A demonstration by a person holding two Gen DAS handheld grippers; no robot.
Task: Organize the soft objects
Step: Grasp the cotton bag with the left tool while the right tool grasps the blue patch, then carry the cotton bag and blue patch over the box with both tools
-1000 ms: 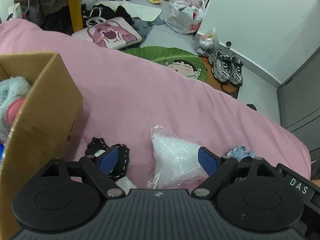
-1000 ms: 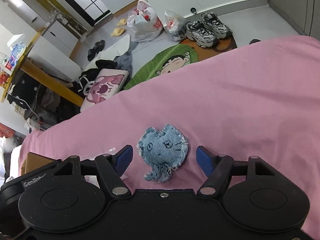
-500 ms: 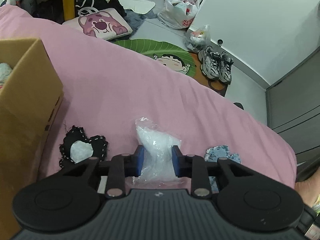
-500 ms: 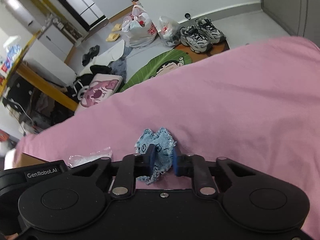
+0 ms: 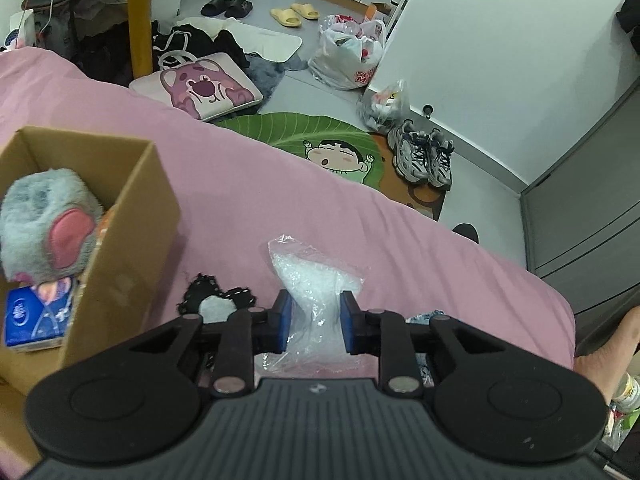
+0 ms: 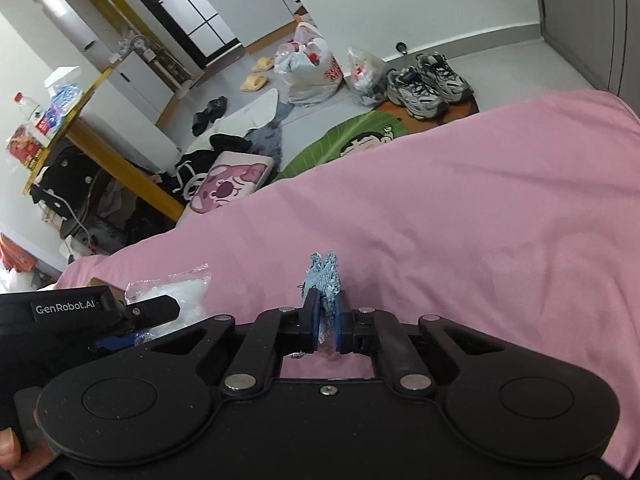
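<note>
Pinching a clear plastic bag (image 5: 316, 300) of white filling, the left tongs (image 5: 314, 320) are clamped on its waist, the blue pads (image 5: 283, 322) squeezing it narrow. The bag's long axis runs away from the camera, its twisted open end pointing to the far side of the pink bed (image 5: 280, 200) and its crumpled lower end toward the tool body. Whether the bag is touching the bedsheet cannot be told.

Just left of the bag, a black heart-shaped patch (image 5: 216, 300) with a white middle lies flat on the bed. Further left stands an open cardboard box (image 5: 128, 232), holding a grey plush toy (image 5: 48, 228) with a pink ear and a blue tissue pack (image 5: 36, 320) at its near end.

The right tongs (image 6: 327, 322) are shut on a blue denim patch (image 6: 325, 280), which is folded upright between the pads, its frayed edge pointing to the far side. In that view the bag (image 6: 168, 292) and the left tool (image 6: 100, 312) show at the near left. A bare forearm (image 5: 604, 352) shows at the right edge of the left view.
</note>
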